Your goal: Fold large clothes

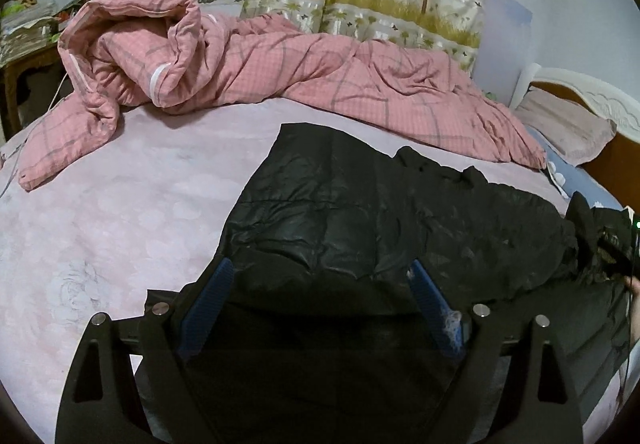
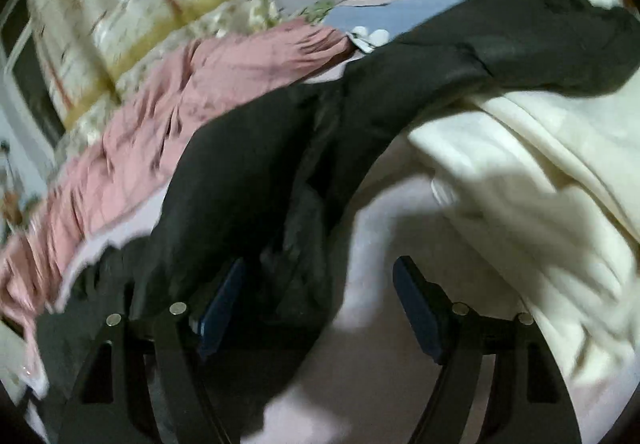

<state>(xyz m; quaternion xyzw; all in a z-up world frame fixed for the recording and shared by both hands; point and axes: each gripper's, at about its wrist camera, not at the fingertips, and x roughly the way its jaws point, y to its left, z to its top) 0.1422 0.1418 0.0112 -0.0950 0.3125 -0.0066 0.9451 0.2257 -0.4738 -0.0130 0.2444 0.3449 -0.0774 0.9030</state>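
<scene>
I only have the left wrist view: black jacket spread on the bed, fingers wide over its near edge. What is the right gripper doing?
Observer: The right gripper is open, with black jacket fabric lying between its fingers; the view is motion-blurred.
Operator: Anything beside the jacket on that side?
Observer: Yes, a cream garment lies heaped to its right, partly under the jacket's far end.
Operator: Is the bed bare under the right gripper?
Observer: Partly; pale pink sheet shows between jacket and cream garment.

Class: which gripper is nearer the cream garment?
Right. The right gripper hovers open beside the cream garment; the left gripper sits over the black jacket, with no cream garment in its view.
</scene>
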